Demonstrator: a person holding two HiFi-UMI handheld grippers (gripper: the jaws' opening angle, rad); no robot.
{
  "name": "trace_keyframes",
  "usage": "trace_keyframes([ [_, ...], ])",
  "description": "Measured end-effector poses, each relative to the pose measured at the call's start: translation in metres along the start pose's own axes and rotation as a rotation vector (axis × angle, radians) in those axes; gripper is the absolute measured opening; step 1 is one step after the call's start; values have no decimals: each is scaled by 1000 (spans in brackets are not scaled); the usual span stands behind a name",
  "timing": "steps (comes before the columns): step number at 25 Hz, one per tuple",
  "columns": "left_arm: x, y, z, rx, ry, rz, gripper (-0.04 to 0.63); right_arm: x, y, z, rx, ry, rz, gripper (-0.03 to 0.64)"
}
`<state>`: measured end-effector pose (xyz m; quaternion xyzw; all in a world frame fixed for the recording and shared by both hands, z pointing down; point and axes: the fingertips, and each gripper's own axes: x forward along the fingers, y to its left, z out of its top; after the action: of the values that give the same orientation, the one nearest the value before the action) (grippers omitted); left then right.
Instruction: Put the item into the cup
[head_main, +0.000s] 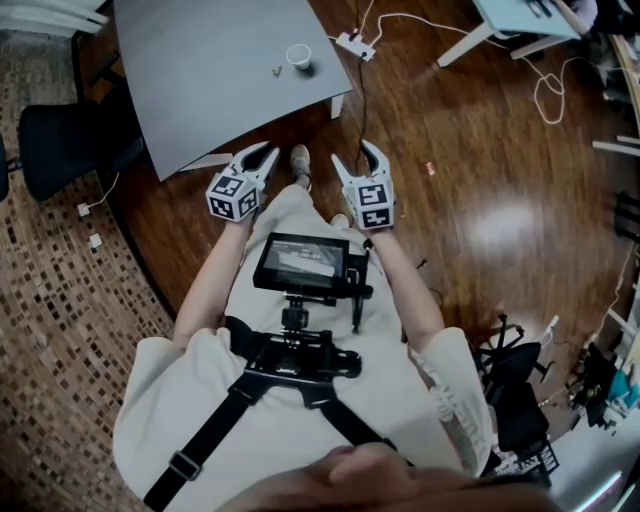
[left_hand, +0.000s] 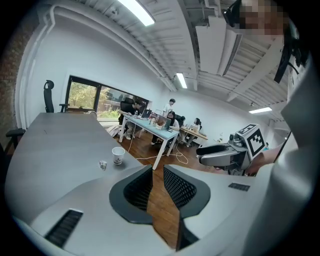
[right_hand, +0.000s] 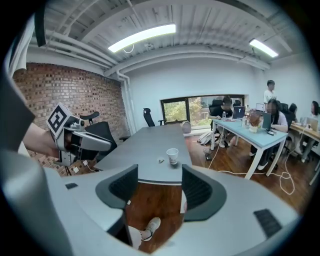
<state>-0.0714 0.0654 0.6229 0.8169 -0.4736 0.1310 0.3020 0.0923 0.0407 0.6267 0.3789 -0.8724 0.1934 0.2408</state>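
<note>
Left hand-held gripper and right hand-held gripper stand open, empty — only the right gripper view shows the brick wall.

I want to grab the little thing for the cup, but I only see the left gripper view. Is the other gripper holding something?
Observer: No. The right gripper is open; only floor and a shoe show between its jaws.
Operator: Am I over the table?
Observer: Not yet. In the head view the left gripper shows short of the table's near edge.
Operator: What's down by my arms?
Observer: A small screen mounted on a chest harness, between the person's forearms.
</note>
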Motion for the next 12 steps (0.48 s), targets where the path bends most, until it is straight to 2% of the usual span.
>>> trace_keyframes([
  [12,50,104,45,21,63,-65,66,111,-1,49,15,40,-18,290],
])
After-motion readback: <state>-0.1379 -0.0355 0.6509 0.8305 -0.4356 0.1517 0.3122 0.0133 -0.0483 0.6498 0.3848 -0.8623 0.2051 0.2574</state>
